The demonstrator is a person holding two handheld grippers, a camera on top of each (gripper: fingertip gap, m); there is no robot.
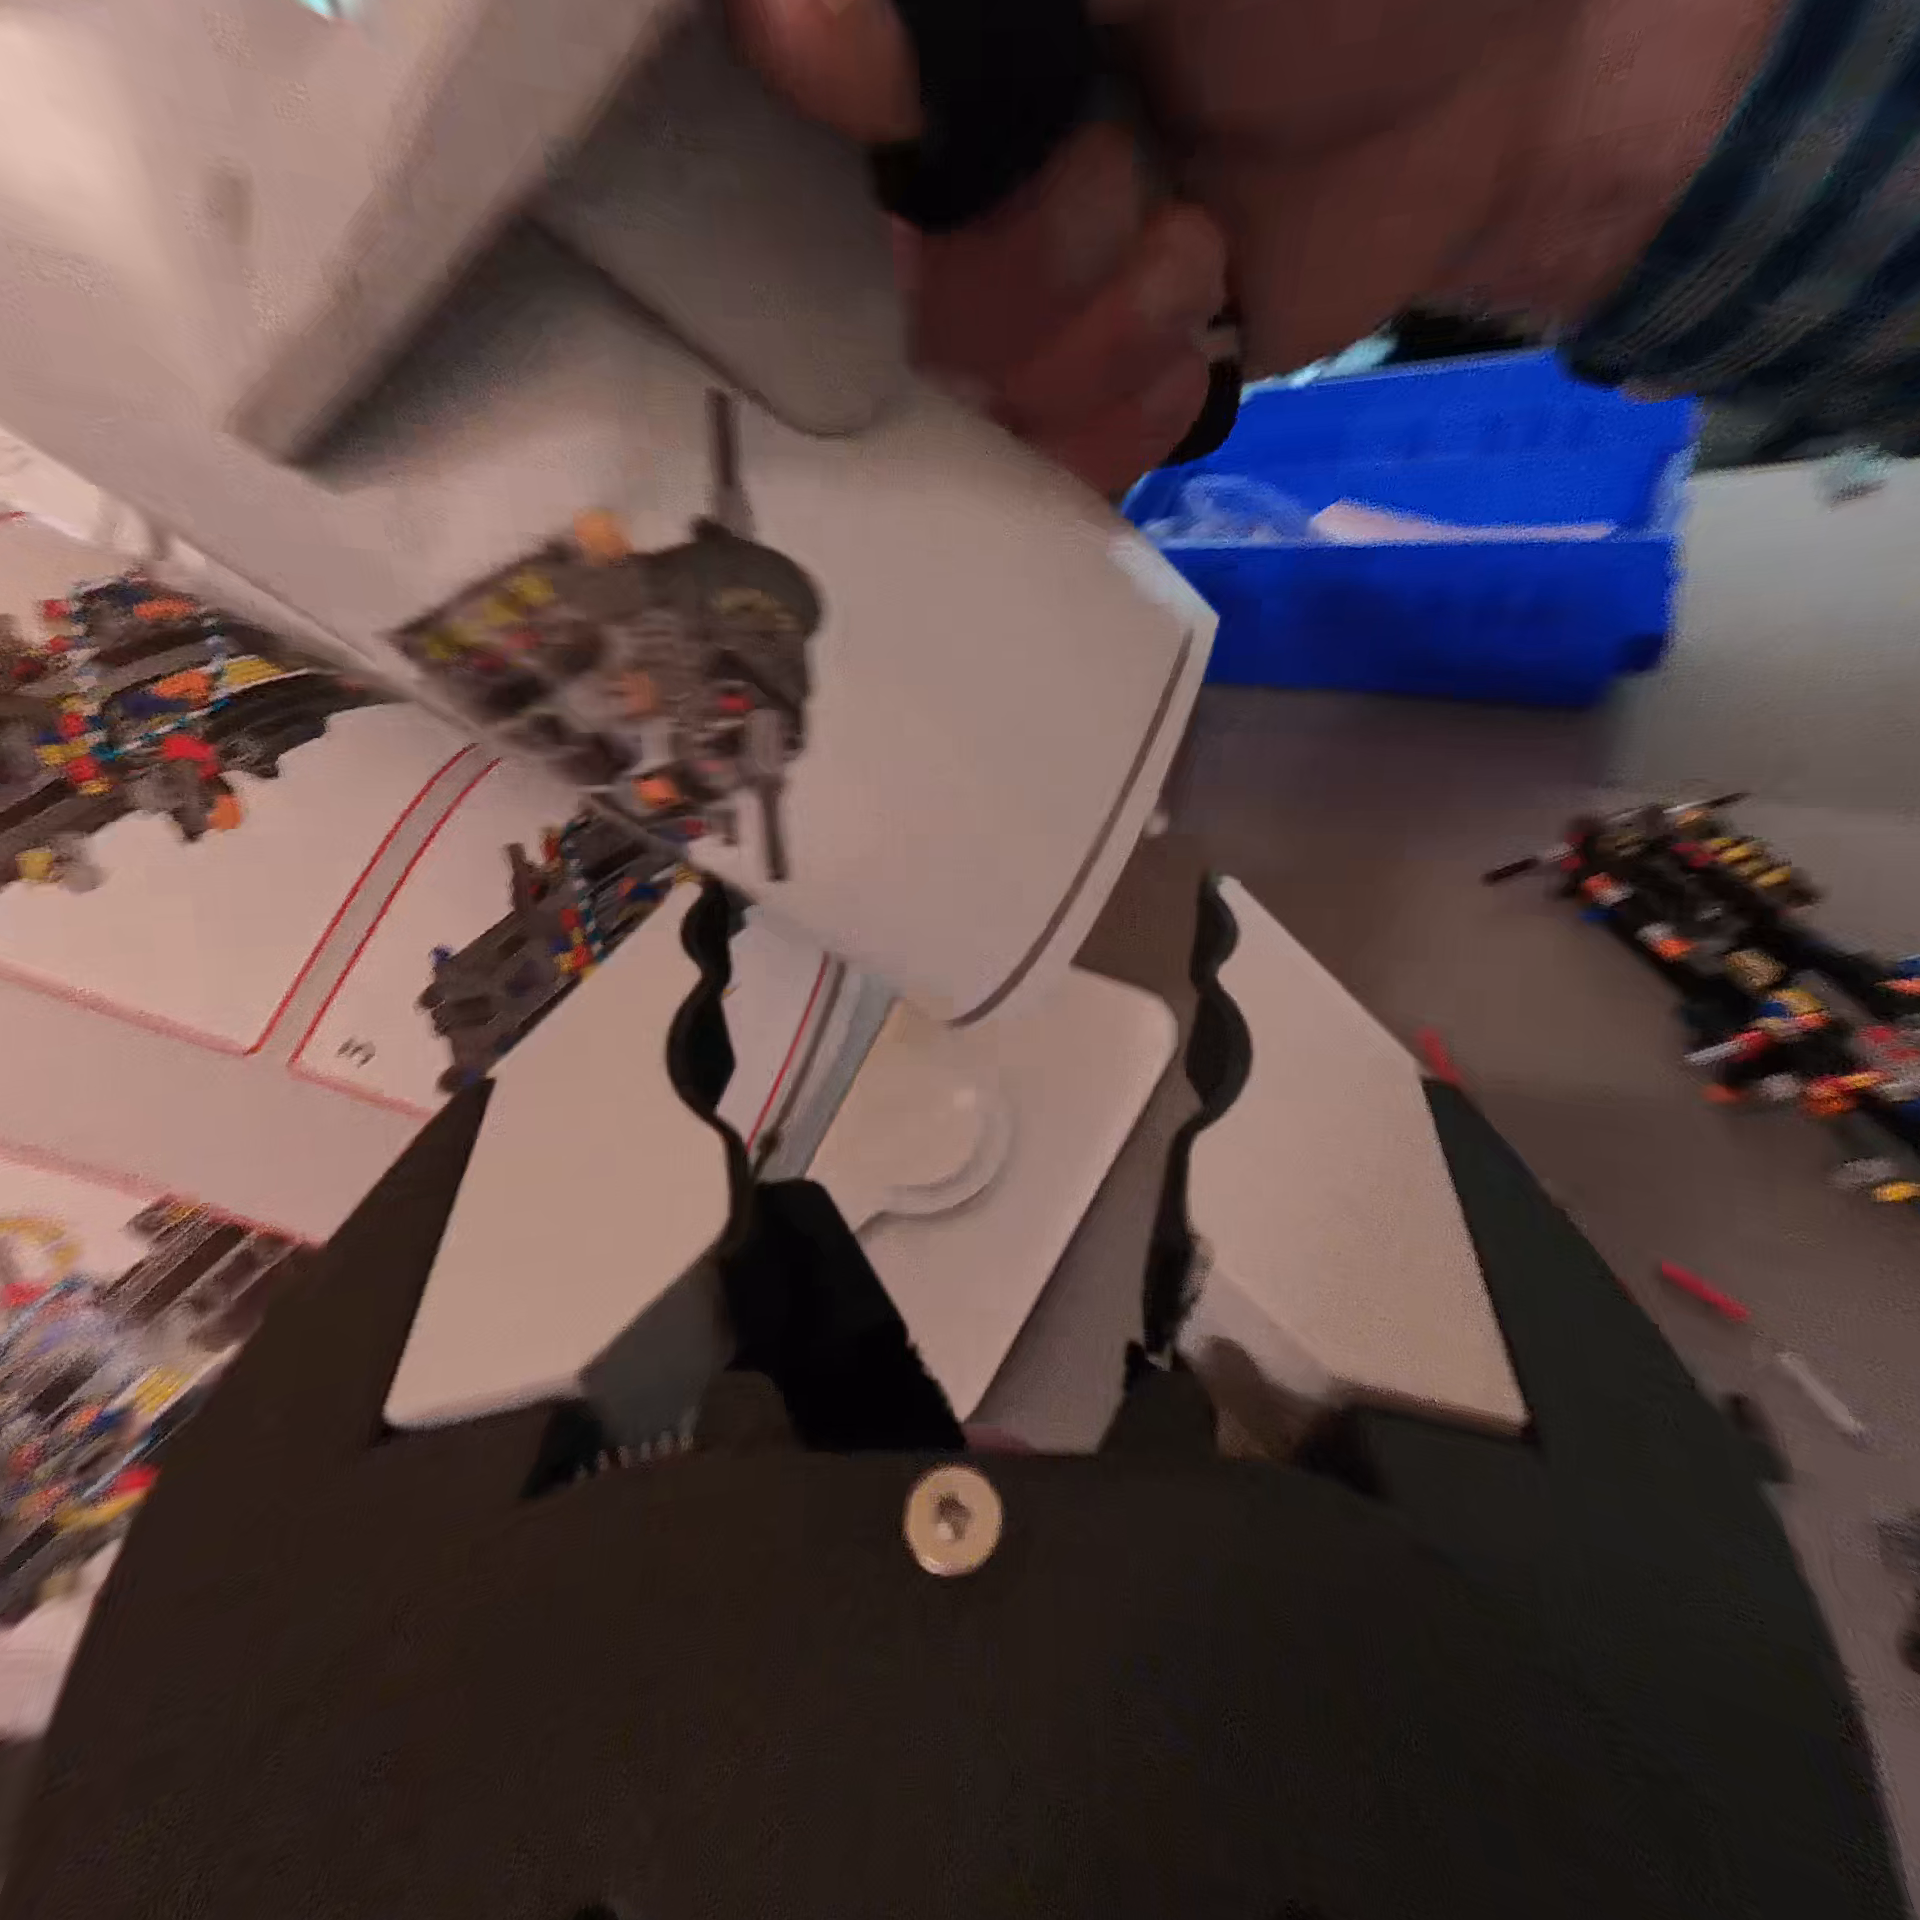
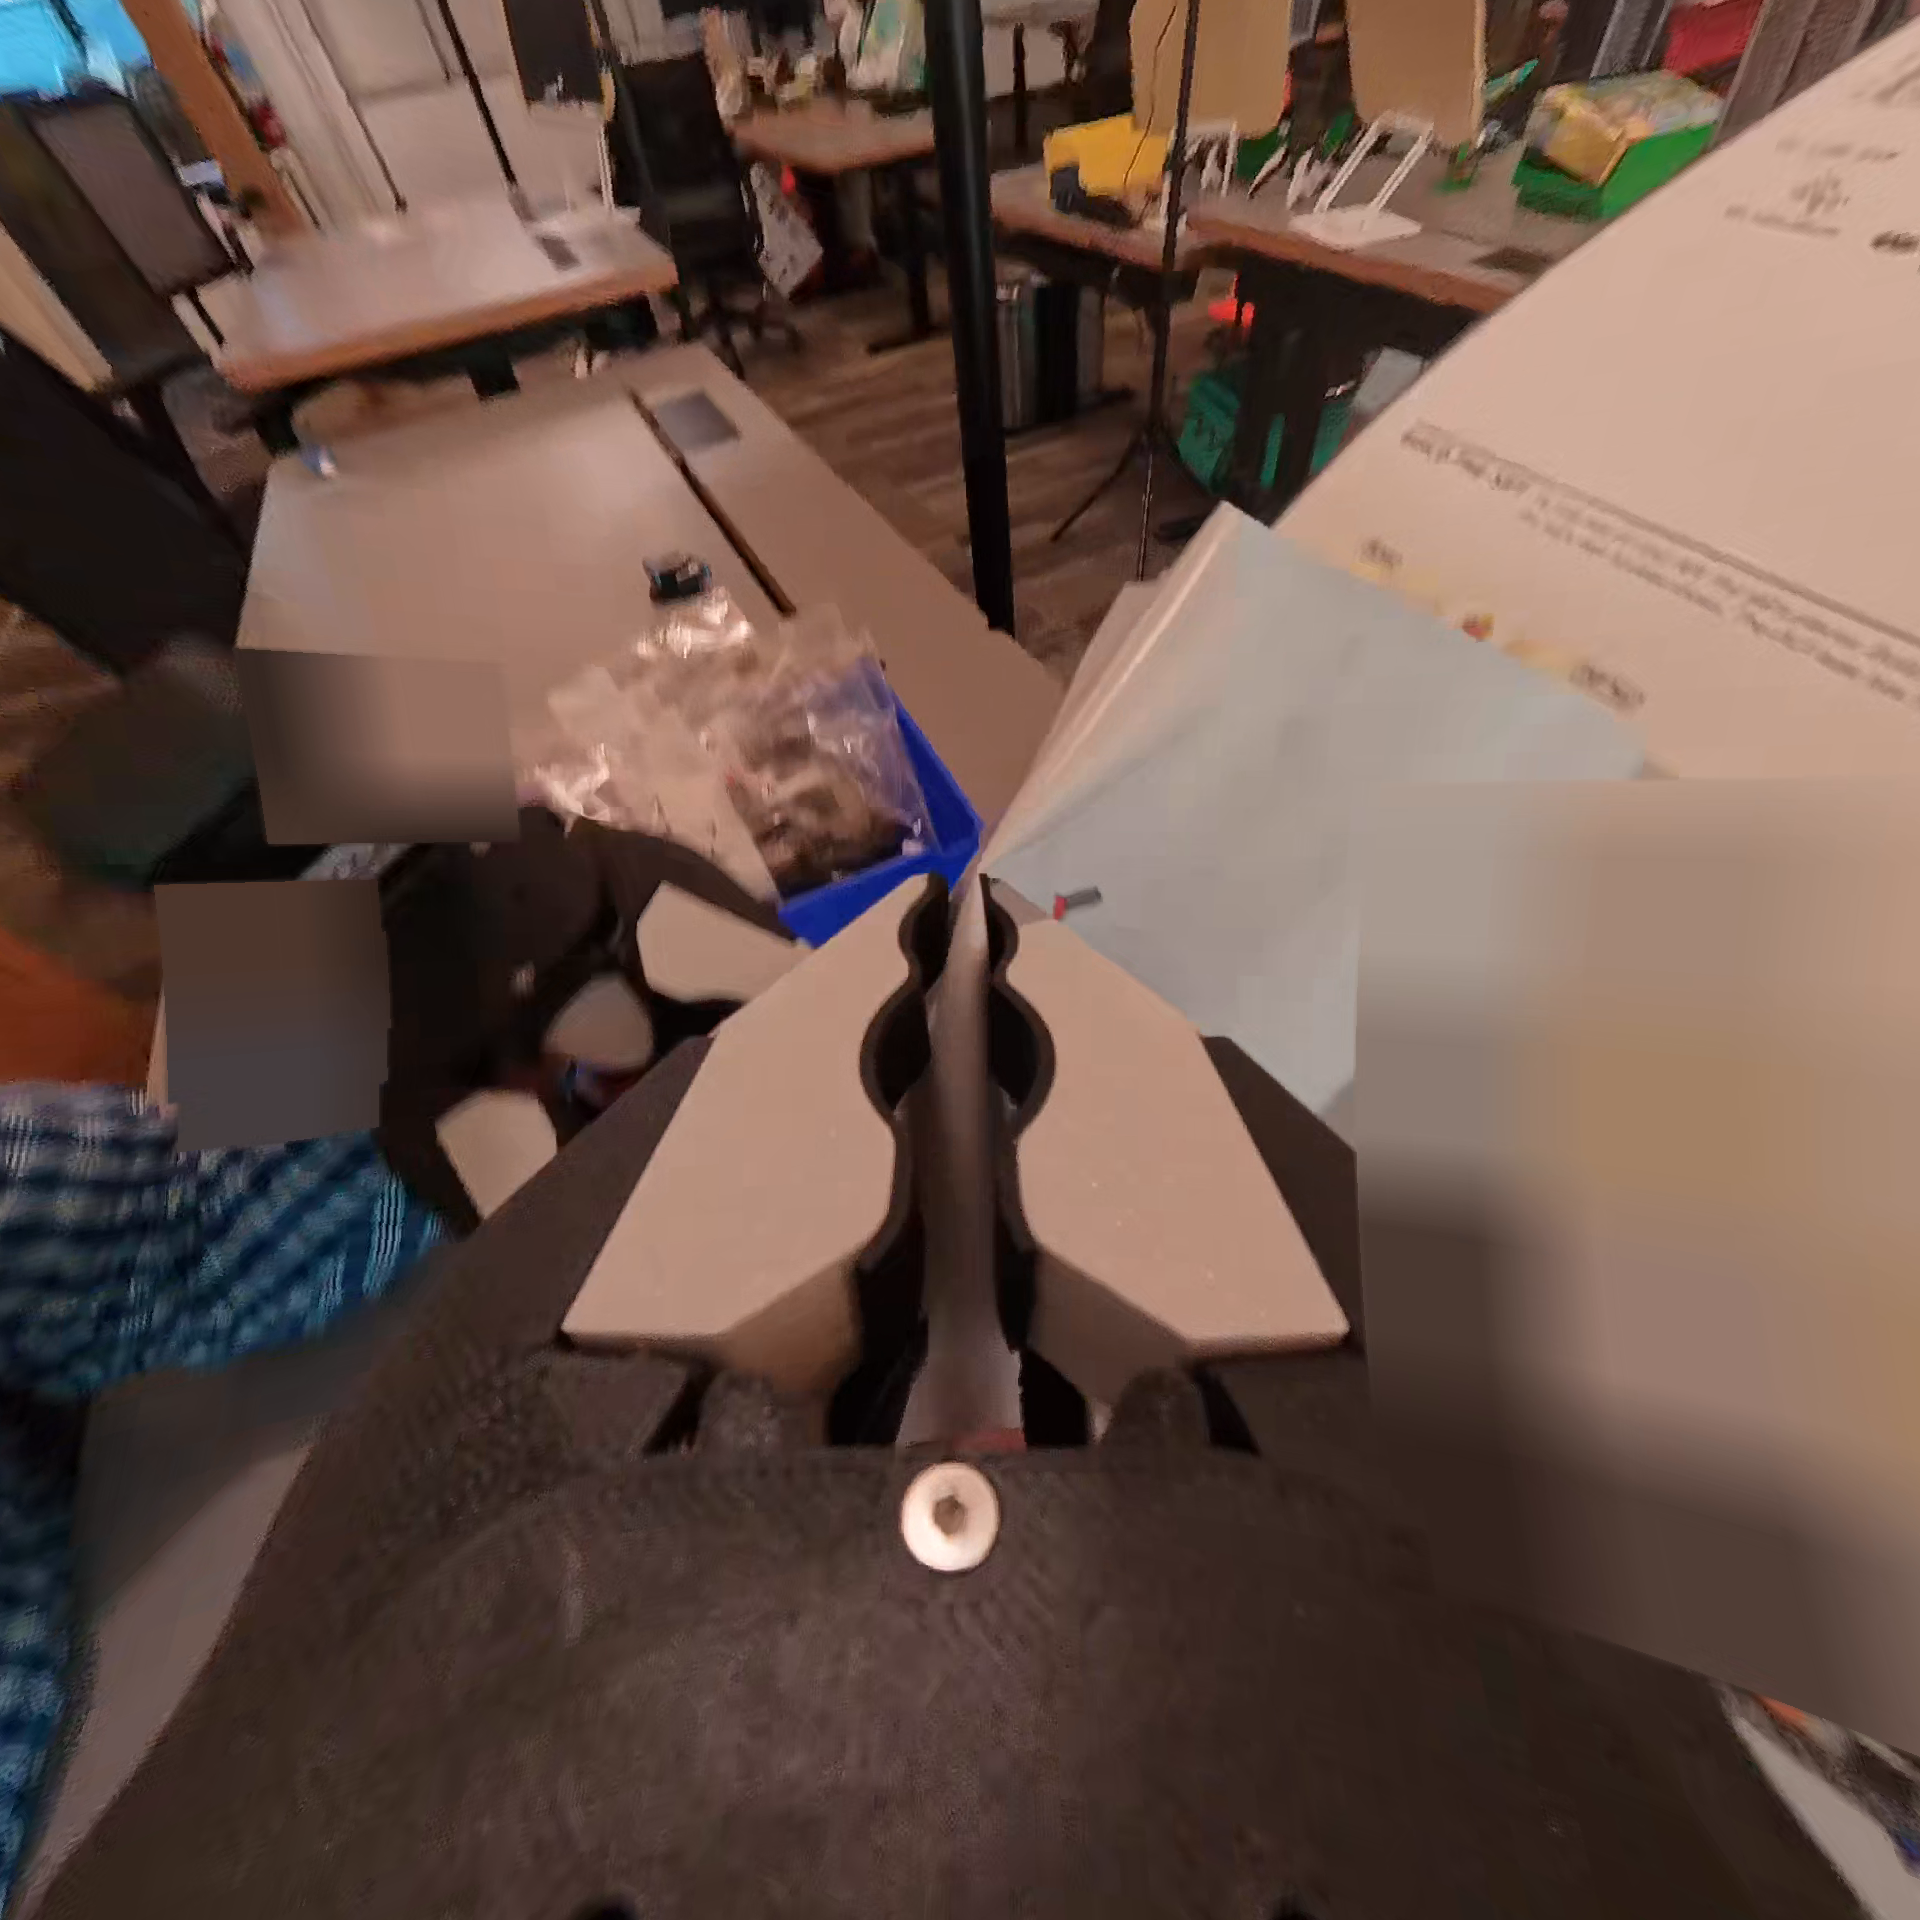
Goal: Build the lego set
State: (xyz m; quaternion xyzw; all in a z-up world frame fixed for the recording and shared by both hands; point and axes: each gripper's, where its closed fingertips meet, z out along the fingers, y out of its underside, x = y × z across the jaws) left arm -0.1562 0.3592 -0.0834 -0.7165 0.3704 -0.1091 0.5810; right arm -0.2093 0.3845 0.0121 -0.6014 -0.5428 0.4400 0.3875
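Note:
The instruction booklet [image 1: 260,935] lies open on the grey table, with pictures of the model on its pages. One page [image 1: 935,675] is lifted and curls up over it. My left gripper [image 1: 956,935] is open, its fingers on either side of the booklet's corner, holding nothing. My right gripper [image 2: 964,899] is shut on the edge of a booklet page [image 2: 956,1091]; the other pages [image 2: 1299,790] fan out to the right. The partly built black lego model [image 1: 1745,966] lies on the table to the right. The left gripper also shows in the right wrist view [image 2: 623,1018].
A blue bin [image 1: 1455,582] holding clear plastic bags [image 2: 727,727] stands behind the booklet. Loose red pins [image 1: 1704,1290] lie on the table [image 1: 1351,790] near the model. A hand [image 1: 1091,312] and sleeve are at the top. Other desks and stands fill the room beyond. My right tips are about 45 cm from the partly built black lego model [image 1: 1745,966], my left tips only 35 cm.

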